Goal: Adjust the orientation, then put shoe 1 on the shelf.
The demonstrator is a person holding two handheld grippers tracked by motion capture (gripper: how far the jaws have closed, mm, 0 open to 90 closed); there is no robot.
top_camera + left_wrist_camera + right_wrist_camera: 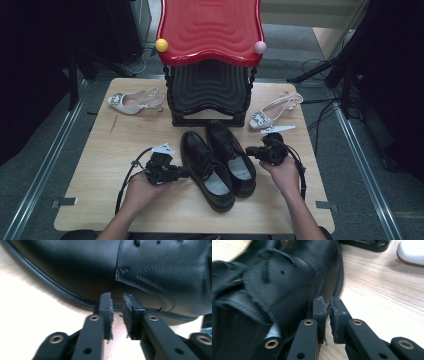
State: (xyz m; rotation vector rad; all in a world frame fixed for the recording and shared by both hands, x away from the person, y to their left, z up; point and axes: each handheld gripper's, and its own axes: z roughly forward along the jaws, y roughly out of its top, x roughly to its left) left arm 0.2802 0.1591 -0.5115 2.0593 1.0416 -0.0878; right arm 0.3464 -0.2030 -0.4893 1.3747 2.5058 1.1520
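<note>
Left gripper (184, 173), seen also in its own view (117, 305): jaws nearly together, slim gap left, nothing pinched; tips right at welt of left black shoe (206, 170), about touching its outer side (120, 270). Right gripper (249, 151), own view (326, 305): jaws almost pressed together, thin slit only, grasping nothing; tips against outer side of right black shoe (231, 157), by the collar (274, 285), contact likely but can't tell for sure. Both shoes side by side at table (100, 165) centre, toes toward 12 o'clock, heels toward 6. Left hand (142, 187) at 7 o'clock of the pair, right hand (284, 172) at 4 o'clock. Red-topped stool (210, 30) w/ black base at 12 o'clock, just beyond the toes, blocking the way fwd. Pale slingback heel (134, 101) at 10 o'clock, 2nd pale heel (272, 111) at 2 o'clock, close to right gripper; white toe of it in right gripper view (412, 251). Yellow ball (161, 45) and pink ball (260, 47) on stool's front corners.
</note>
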